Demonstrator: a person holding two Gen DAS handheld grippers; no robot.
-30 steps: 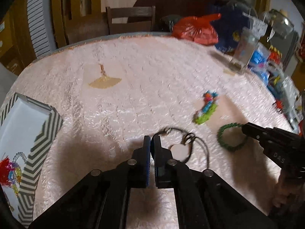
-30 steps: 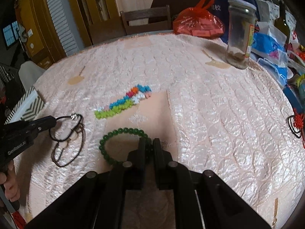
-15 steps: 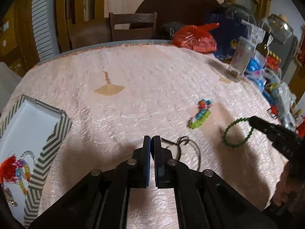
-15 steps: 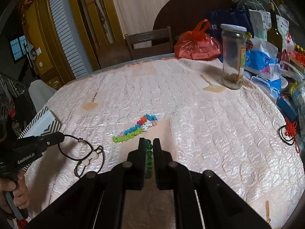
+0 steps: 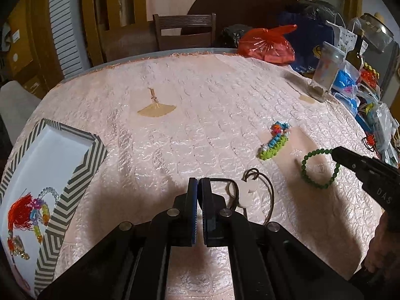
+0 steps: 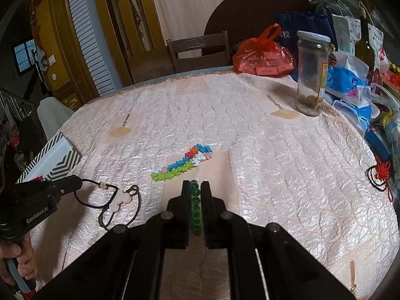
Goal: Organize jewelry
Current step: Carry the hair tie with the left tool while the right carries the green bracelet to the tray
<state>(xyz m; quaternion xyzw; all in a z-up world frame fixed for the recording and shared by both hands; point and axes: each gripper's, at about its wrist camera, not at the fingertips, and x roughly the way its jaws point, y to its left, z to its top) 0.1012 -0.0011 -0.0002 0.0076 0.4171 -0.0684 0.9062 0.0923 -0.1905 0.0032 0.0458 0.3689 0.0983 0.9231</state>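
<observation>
While the right gripper (image 6: pixel 194 187) is pinching the green bead bracelet (image 5: pixel 318 168) between its jaws, the loop is hanging edge-on, its long axis running back toward the camera in the right wrist view. The left gripper (image 5: pixel 198 187) is pressing its jaws together on the dark cord of the cord necklace (image 6: pixel 113 201), whose pale round pendants are trailing to the right of those jaws. The multicolored bead strip (image 6: pixel 182 162) is lying flat beyond the bracelet, its long axis slanting away to the right. Everything is sitting on a round table (image 5: pixel 200 95) under a shiny pink quilted cloth, with a wooden chair (image 6: pixel 200 50) behind it. Left of the necklace, the chevron-rimmed tray (image 5: pixel 82 160) is holding a red tassel and colored beads (image 5: pixel 30 212). Far right of the strip, a glass jar (image 6: pixel 311 72) is holding brown residue.
</observation>
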